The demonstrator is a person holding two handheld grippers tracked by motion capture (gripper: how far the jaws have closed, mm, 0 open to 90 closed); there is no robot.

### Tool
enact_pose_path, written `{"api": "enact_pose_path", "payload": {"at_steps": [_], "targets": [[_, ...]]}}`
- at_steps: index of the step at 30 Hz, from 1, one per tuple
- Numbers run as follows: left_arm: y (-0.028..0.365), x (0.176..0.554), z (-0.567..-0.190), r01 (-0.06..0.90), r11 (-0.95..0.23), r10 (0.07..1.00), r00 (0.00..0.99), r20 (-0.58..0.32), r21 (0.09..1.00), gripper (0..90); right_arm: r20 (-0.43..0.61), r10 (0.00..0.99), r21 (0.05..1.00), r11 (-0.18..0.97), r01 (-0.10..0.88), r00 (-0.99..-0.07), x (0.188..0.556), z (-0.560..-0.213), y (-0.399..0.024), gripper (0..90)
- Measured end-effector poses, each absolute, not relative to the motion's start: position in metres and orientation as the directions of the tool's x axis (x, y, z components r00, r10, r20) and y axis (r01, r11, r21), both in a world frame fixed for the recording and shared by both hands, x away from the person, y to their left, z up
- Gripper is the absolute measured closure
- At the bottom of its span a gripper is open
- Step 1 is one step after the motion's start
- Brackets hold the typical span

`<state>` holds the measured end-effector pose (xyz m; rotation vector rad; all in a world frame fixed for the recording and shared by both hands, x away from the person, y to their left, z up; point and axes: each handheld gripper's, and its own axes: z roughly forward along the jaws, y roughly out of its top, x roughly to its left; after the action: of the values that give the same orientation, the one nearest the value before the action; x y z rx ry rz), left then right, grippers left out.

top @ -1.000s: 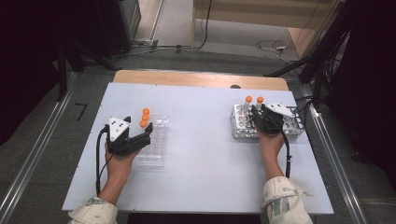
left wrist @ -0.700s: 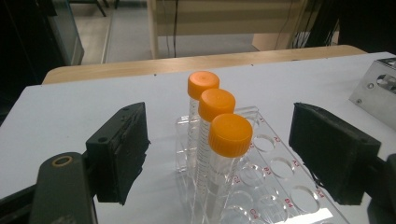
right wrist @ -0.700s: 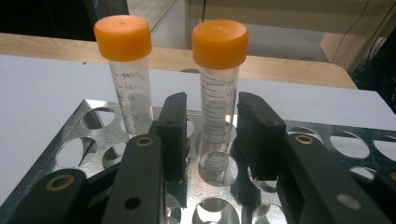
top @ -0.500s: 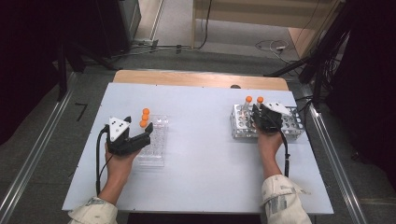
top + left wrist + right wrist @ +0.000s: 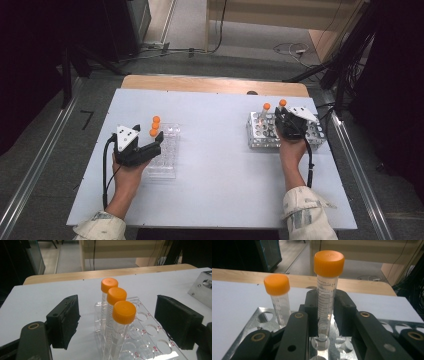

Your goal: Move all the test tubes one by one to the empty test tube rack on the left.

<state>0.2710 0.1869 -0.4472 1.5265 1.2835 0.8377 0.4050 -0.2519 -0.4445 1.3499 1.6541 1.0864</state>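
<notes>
right gripper [image 5: 325,315], lower centre of frame, jaws just closed on an upright orange-capped tube [image 5: 326,293] standing in the metal rack [image 5: 259,315]; long axis vertical. left gripper [image 5: 117,322] wide.

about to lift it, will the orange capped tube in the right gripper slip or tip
The tube looks empty, so probably light. Its smooth clear wall may slip between the right gripper pads. Tall and narrow, it would likely tip outside the metal rack.
</notes>
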Motion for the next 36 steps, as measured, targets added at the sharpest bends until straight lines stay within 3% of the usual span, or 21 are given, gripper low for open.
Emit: {"api": "enact_pose_path", "payload": {"at_steps": [15,36], "targets": [[0.187,0.271,-0.446,0.329,-0.009,0.971,0.227,-0.07,0.944,19.4,-0.054,0.977,0.938,0.121,0.325,-0.209,0.395,-0.412,-0.252,72.3],[0.168,0.262,-0.436,0.29,-0.033,0.954,0.294,-0.056,0.957,12.2,0.003,0.895,0.93,0.162,0.329,-0.447,0.338,-0.397,-0.231,72.2]]}}
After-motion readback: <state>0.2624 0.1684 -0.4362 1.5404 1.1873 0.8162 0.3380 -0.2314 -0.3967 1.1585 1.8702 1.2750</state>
